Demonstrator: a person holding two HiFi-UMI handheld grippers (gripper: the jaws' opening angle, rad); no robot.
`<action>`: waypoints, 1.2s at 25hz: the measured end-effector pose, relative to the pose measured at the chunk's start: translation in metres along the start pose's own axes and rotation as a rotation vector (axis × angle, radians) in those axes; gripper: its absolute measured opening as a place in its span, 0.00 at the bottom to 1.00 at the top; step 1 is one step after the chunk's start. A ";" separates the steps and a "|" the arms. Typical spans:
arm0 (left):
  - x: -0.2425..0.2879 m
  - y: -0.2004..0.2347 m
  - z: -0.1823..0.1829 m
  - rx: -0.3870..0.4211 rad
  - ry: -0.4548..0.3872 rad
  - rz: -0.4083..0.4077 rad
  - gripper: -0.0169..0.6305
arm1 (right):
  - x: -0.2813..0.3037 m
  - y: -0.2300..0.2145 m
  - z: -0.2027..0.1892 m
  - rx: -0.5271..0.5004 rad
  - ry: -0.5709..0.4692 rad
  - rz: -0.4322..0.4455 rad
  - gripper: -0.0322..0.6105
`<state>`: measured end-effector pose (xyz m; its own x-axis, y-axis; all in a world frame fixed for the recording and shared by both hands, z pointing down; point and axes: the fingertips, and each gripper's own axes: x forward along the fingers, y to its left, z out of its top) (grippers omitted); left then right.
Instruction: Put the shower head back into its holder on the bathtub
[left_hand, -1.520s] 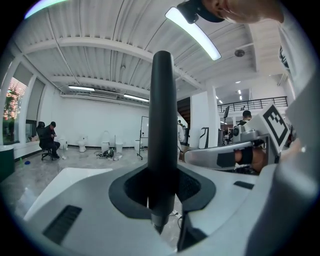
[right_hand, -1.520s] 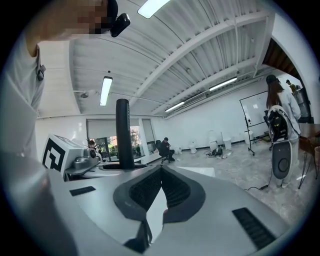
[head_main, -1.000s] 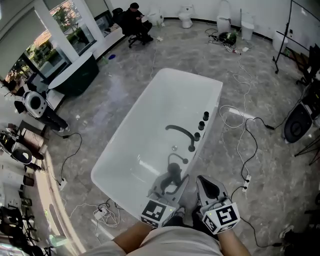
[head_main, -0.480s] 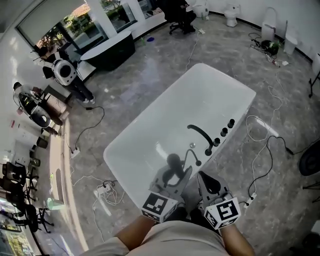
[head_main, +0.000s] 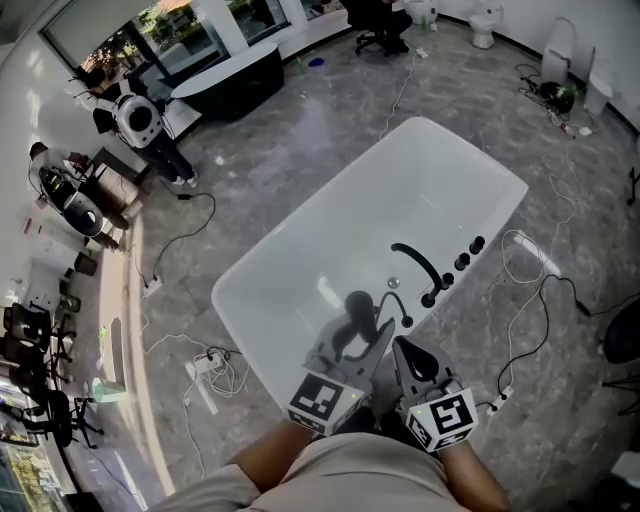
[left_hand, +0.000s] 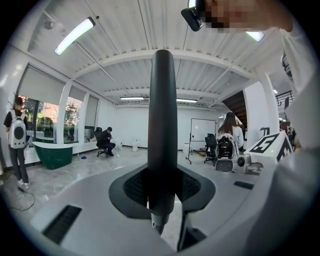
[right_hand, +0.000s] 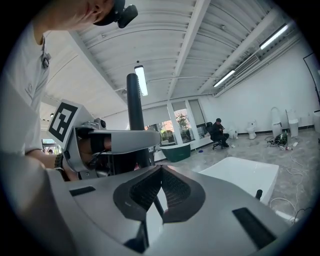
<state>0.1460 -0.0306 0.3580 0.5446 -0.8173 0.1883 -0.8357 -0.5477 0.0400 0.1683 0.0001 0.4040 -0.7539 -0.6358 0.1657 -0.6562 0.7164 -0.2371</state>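
— Your left gripper (head_main: 352, 340) is clamped on the shower head (left_hand: 162, 125). In the left gripper view the black handle stands bolt upright, long axis running 12 to 6 o'clock, with the rounded end at 12 and the metal hose fitting at 6.

— From your head view you're holding it over the near end of the bathtub (head_main: 290, 262), at about 8 o'clock from the black faucet (head_main: 418, 266). Its hose (head_main: 393, 297) curls off toward 3 o'clock. (The three knobs (head_main: 462, 261) sit on the rim just past the faucet.)

— Your right gripper (head_main: 408, 358) carries nothing; its pads meet at the tips. It sits just beside the left one, at its 3 o'clock.

— Against a second ago, your view has swung. The tub's far end then pointed toward 1 o'clock and now points toward 2. The faucet has slid from the middle of the picture toward 3. Your grip on the handle is unchanged, and both grippers stay at 6 o'clock.

— For print, you only have the black-and-white square markers on the two cubes, left (head_main: 324, 402) and right (head_main: 443, 418).
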 end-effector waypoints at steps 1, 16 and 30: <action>0.000 0.003 0.001 -0.002 -0.002 0.000 0.19 | 0.003 0.001 0.000 -0.005 0.000 0.003 0.07; -0.026 0.046 0.041 -0.053 -0.040 0.000 0.19 | 0.041 0.023 -0.033 -0.042 0.046 0.086 0.07; -0.041 0.079 0.083 -0.159 -0.133 0.017 0.19 | 0.075 0.020 -0.088 -0.055 0.134 0.103 0.08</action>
<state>0.0632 -0.0551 0.2718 0.5263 -0.8483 0.0591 -0.8396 -0.5074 0.1940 0.0961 -0.0083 0.4956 -0.8122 -0.5168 0.2706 -0.5733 0.7928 -0.2069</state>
